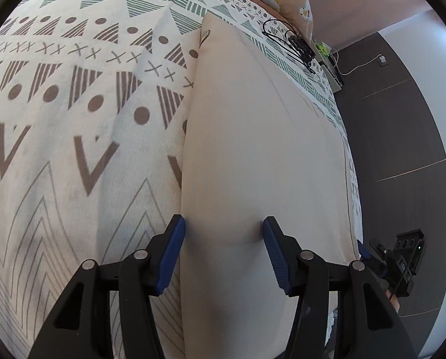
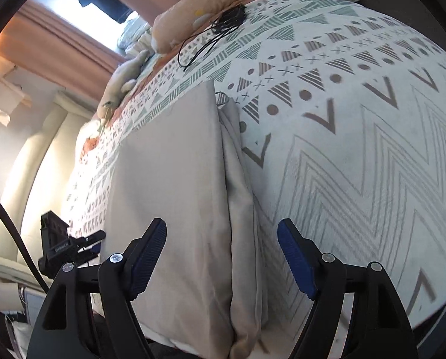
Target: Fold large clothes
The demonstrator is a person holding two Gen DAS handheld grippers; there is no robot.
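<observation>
Left wrist view: the left gripper (image 1: 224,233) is hovering low over the near end of a cream garment (image 1: 253,149), which is lying as a long, smooth folded strip on the patterned bedspread (image 1: 73,119). The jaws are standing partly apart; the inner finger appears to be dimpling the cloth, the outer one is sitting at the strip's left edge, and nothing is pinched between them. A black cable bundle (image 1: 294,45) is lying near the strip's far end. The right gripper's body (image 1: 396,260) is showing at the lower right, off the bed's edge.

Right wrist view: the right gripper (image 2: 221,245) is pointing along the same garment (image 2: 169,164), jaws standing wide and holding nothing. The folded edge is running between the fingers, with a narrower layer (image 2: 241,209) showing beside the main panel. A plush toy (image 2: 124,80) and a pillow (image 2: 193,6) are resting well beyond.

Assessment: the lengthwise folding appears done, the piece lying narrow and tidy. What is probably remaining is bringing one end over the other to shorten it, and perhaps squaring the offset layer first.
</observation>
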